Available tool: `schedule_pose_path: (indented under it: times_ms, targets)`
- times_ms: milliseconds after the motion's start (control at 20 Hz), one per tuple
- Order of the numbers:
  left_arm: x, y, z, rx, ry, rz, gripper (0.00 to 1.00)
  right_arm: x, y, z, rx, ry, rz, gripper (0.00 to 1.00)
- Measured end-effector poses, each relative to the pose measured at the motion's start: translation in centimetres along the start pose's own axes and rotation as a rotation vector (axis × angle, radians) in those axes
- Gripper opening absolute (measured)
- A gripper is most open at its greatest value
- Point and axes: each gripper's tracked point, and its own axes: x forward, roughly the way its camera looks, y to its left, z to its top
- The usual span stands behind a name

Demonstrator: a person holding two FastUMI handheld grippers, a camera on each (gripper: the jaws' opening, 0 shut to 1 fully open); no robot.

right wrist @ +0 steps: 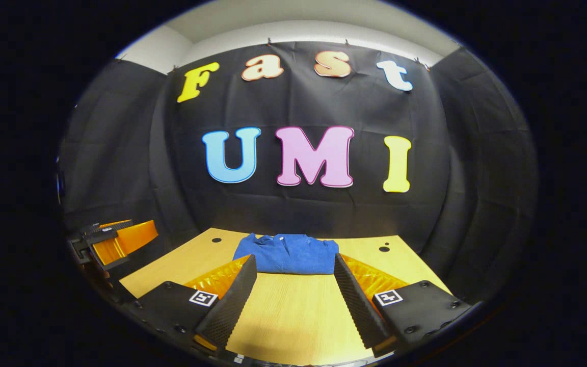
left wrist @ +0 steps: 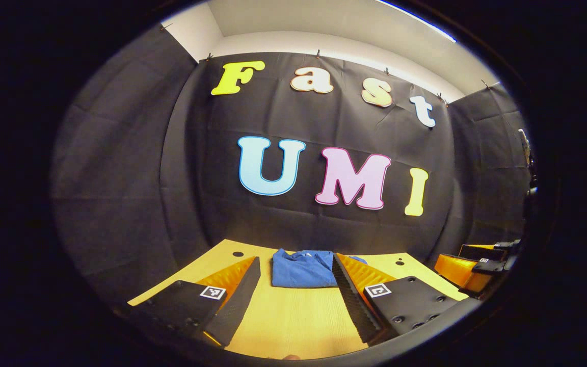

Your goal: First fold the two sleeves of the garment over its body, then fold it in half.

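The blue garment lies as a compact folded bundle on the desk, ahead of and beyond both claws' fingertips. The left claw and right claw both gape wide, holding nothing. The folding looks finished, so the next move is probably just to draw clear.

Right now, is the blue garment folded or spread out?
Folded: the blue garment lies as a compact rectangle on the table, no sleeves sticking out.
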Motion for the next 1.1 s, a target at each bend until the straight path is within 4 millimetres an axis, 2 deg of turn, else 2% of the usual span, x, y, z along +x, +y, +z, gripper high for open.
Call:
schedule_pose_path:
  times_ms: [150,250,350,450,800,950,1100]
  targets:
    - [-0.8,-1.0,0.2,0.024,-0.020,-0.004,0.81,-1.2,1.0,0.5,-0.130,-0.031,0.030,0.95]
    - [-1.5,-2.0,0.6,0.009,-0.031,-0.042,0.82,-1.8,2.2,0.8,-0.094,-0.029,0.046,0.96]
    - [-1.9,-2.3,1.7,0.004,-0.060,-0.067,0.81,-2.1,3.1,1.7,-0.044,-0.045,0.060,0.96]
    - [-2.3,-1.8,2.4,0.038,-0.085,-0.065,0.81,-2.1,2.9,2.3,-0.051,-0.059,0.056,0.96]
    - [-1.9,-0.6,3.7,0.086,-0.105,-0.052,0.81,-0.9,2.5,2.1,-0.006,-0.033,0.016,0.96]
    - [-0.9,-0.4,4.0,0.110,-0.091,-0.051,0.81,-0.8,2.2,2.0,-0.006,-0.022,-0.006,0.95]
    - [0.1,-0.4,4.8,0.127,-0.093,-0.059,0.81,0.4,1.3,2.6,-0.008,-0.021,-0.031,0.96]
